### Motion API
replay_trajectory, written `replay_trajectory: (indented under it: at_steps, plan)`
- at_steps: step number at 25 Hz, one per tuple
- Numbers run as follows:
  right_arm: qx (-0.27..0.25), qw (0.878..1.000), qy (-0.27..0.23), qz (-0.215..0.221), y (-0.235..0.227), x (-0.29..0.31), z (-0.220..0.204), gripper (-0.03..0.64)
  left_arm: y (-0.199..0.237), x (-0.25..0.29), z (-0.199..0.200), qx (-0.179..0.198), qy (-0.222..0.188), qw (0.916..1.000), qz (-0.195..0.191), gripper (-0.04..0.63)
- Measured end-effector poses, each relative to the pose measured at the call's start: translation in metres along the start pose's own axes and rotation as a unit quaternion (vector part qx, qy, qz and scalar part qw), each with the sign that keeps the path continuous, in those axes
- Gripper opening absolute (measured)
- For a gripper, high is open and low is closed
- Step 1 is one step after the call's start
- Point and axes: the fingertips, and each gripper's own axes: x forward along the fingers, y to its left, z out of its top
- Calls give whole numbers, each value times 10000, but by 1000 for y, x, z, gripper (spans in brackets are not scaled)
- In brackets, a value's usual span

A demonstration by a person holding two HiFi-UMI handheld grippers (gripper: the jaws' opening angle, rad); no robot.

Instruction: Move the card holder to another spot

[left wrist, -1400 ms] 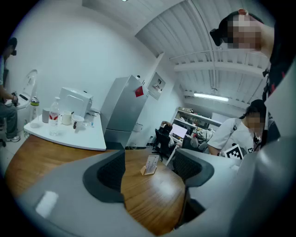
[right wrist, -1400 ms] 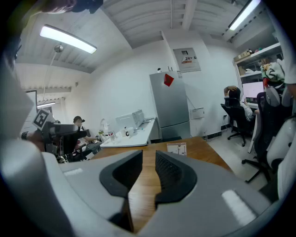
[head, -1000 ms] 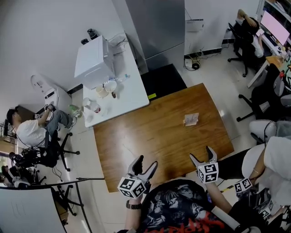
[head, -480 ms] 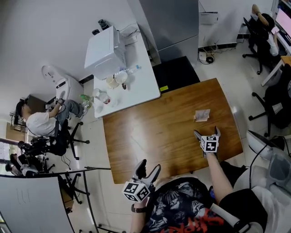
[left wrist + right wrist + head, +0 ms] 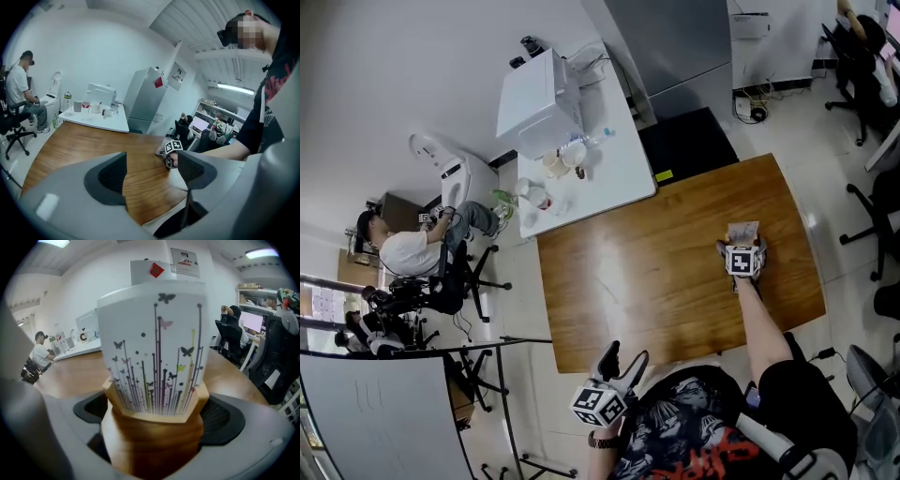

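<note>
- Since a second ago, the right gripper has reached forward from the near table edge to the card holder. Its jaws stand wide apart around the wooden base, not pressing it.
- If they close off-centre, the holder can tip or slide on the table.
- Left gripper hangs open and empty, near the person's body.

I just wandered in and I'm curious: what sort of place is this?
Probably an office or workroom: a large wooden table, a white side table with a boxy appliance, and a person seated on an office chair.
</note>
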Motion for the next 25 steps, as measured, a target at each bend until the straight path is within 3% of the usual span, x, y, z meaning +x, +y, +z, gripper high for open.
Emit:
replay_trajectory:
  at_steps: [4,10,16,25]
  plan:
    - [-190,9998,29,69,5,12,3,557,1,-4,-6,61,39,10000,-24,345]
    - [-364,9991,184,77,28,-26,-43,549,10,1,-5,113,20,9993,-358,345]
    - [-170,9995,-275,19,51,-128,-55,548,23,5,16,94,-350,9973,-640,347]
    - [-13,9927,-1195,-137,58,-282,4,548,21,6,50,174,-911,9868,-1328,345]
